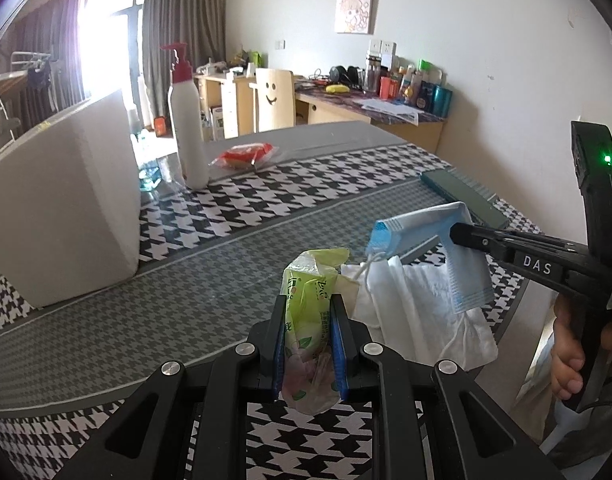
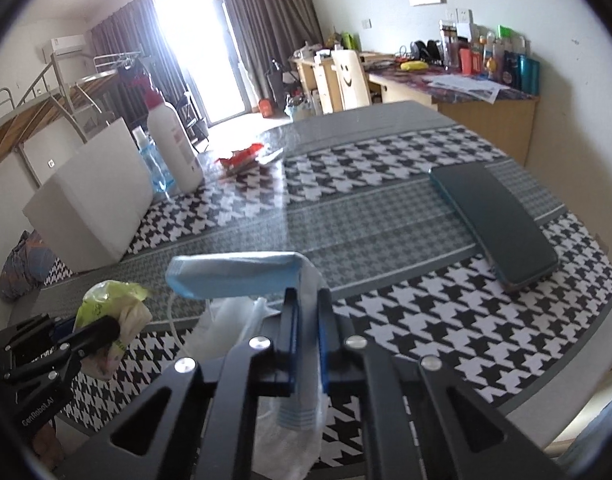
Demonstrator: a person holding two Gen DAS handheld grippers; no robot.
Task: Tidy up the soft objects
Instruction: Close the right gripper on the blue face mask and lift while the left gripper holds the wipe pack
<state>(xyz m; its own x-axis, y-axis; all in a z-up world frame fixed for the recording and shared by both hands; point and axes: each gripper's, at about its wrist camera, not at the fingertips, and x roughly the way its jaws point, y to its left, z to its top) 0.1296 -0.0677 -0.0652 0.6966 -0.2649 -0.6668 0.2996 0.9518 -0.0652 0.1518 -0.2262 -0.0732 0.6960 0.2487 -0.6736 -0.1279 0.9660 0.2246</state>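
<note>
The left gripper [image 1: 311,312] has its jaws narrow, pressed on a green tissue pack [image 1: 306,320], a soft plastic wrapper with small printed characters that I cannot read and pink flowers near its lower end; the pack is held above the table [image 1: 226,240]. The right gripper [image 2: 306,304] has its jaws nearly together on a blue face mask [image 2: 234,276], which is thin pleated fabric folded over the fingers, with a white ear loop hanging down. Just beside and under the mask lies a white crumpled bag [image 1: 418,312] of thin plastic. The table is covered by a smooth sheet with black and white houndstooth pattern and grey bands. On it stand a white box [image 1: 66,208] with plain flat sides, whose inside is not visible, and a tall white pump bottle [image 1: 188,120] with a red top, its label too blurred. A red snack packet [image 1: 244,156] lies beyond, and a dark green phone [image 2: 494,224] lies flat on the right. The arm of the right gripper carries the letters "DAS".
</note>
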